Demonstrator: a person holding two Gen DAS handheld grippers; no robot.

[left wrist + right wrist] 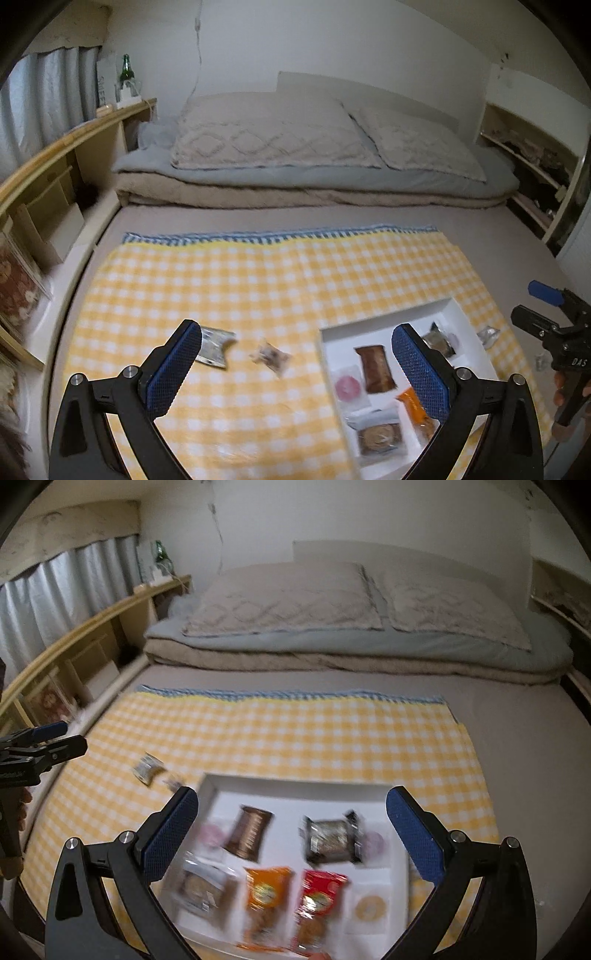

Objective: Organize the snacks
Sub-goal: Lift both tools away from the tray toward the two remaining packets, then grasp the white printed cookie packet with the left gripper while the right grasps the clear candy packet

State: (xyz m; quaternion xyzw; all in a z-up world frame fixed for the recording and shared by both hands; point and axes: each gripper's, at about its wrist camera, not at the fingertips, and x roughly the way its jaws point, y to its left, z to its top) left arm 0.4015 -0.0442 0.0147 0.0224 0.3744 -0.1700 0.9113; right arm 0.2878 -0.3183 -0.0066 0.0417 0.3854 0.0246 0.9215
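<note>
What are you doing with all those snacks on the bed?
A person is sorting wrapped snacks into a white box on a yellow checked cloth. Several snacks already lie in the box, among them an orange packet and a red packet. Two snacks still lie loose on the cloth to the left of the box: a silver packet and a small clear-wrapped one. The left gripper and right gripper are both open and hold nothing.
</note>
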